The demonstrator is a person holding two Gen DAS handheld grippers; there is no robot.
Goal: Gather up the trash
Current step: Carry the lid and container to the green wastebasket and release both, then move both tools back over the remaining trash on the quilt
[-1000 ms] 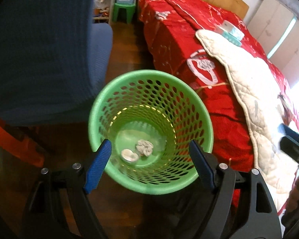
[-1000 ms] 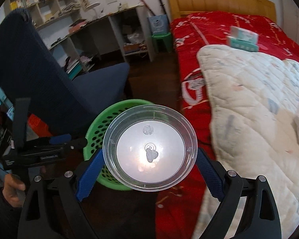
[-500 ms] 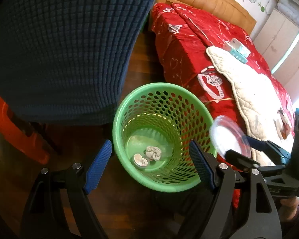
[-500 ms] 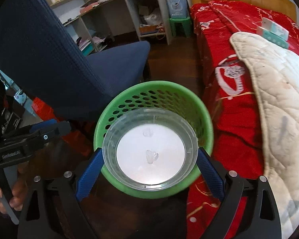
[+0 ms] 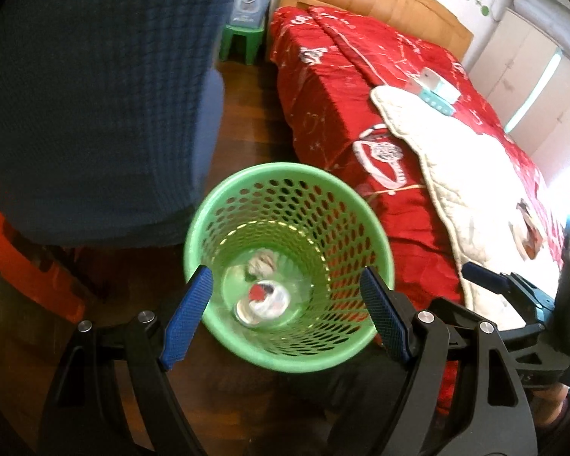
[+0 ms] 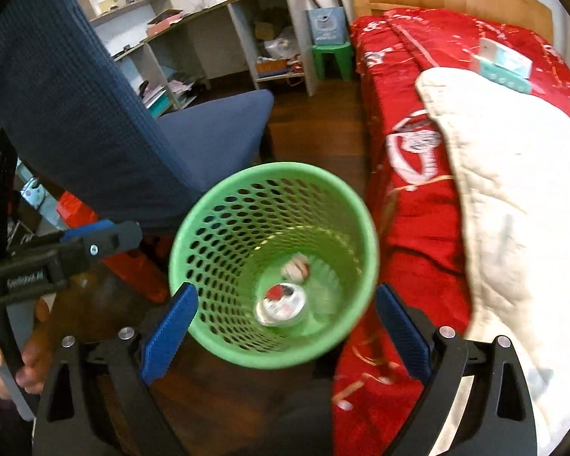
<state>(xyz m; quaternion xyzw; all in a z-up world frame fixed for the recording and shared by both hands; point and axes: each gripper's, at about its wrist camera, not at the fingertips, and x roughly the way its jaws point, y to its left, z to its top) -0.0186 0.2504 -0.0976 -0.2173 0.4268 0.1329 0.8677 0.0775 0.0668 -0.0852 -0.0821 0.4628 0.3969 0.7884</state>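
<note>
Standing apart and empty, left tongs [image 5: 285, 311] and right tongs [image 6: 285, 326] flank the green perforated plastic basket [image 6: 224, 235]; clear plastic cup [image 6: 281, 304] lies inside, ahead.

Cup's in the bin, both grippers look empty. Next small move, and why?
Probably lift the right gripper away from the green basket and swing it toward the bed to look for more trash. Its jaws stand open with nothing between them, the clear plastic cup and a crumpled paper wad lie at the basket's bottom, and the left gripper is open and empty too.
</note>
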